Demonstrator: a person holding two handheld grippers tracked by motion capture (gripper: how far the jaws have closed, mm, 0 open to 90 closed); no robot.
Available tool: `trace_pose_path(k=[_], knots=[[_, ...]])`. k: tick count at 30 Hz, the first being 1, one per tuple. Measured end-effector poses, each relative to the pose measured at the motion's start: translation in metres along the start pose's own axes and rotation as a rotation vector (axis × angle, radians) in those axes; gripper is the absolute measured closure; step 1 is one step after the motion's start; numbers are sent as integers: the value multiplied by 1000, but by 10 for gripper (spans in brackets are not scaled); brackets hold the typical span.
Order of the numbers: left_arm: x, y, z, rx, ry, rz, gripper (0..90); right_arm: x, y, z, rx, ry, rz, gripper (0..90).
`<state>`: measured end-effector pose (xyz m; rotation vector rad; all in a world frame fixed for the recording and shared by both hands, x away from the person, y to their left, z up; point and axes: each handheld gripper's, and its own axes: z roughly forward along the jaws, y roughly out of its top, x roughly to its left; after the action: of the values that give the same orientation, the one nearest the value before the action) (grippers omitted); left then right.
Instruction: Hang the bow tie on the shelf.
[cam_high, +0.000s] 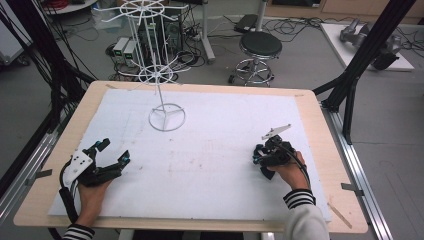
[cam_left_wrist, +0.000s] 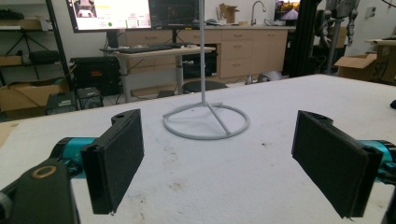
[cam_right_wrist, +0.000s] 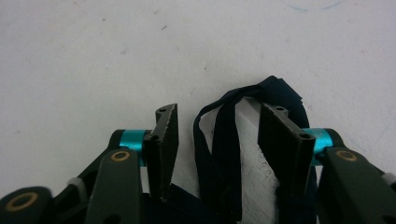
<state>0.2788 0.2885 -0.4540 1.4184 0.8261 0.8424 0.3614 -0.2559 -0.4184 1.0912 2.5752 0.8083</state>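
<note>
Dark navy straps (cam_right_wrist: 224, 154), part of a soft cloth thing whose kind I cannot tell, lie on the white sheet (cam_high: 215, 150) at the near right of the desk (cam_high: 320, 130), right under the right claw (cam_high: 263, 161). In the right gripper view the straps run up between the 2 black jaws as a narrow loop with its folded end on the far side, and more of the same dark cloth bunches beneath the claw at the bottom edge. The jaws stand about half apart with the straps between them; the pads do not press on the cloth, though the right jaw stands just beside the loop's far end. In the high view the right hand (cam_high: 292, 172) holds that claw pointing down at the sheet, a striped cuff showing at the wrist, and a bit of dark cloth pokes out below the claw. At the near left of the desk, well apart from the straps, the left claw (cam_high: 112, 152) lies low over the sheet in the left hand (cam_high: 92, 192) with its jaws spread wide and nothing between them. It faces the far middle of the desk, where a white wire rack (cam_high: 160, 65) stands upright on a ring-shaped foot (cam_left_wrist: 206, 121). Behind the desk, a black stool (cam_high: 260, 47) stands on the grey floor.
</note>
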Motion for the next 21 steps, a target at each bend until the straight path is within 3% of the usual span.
trace_pose_path(k=[16,21], knots=[[0,0,0,1,0,-1,172,-2,0,5,35,3,15,623],[0,0,0,1,-1,-1,172,-2,0,6,40,12,15,707]])
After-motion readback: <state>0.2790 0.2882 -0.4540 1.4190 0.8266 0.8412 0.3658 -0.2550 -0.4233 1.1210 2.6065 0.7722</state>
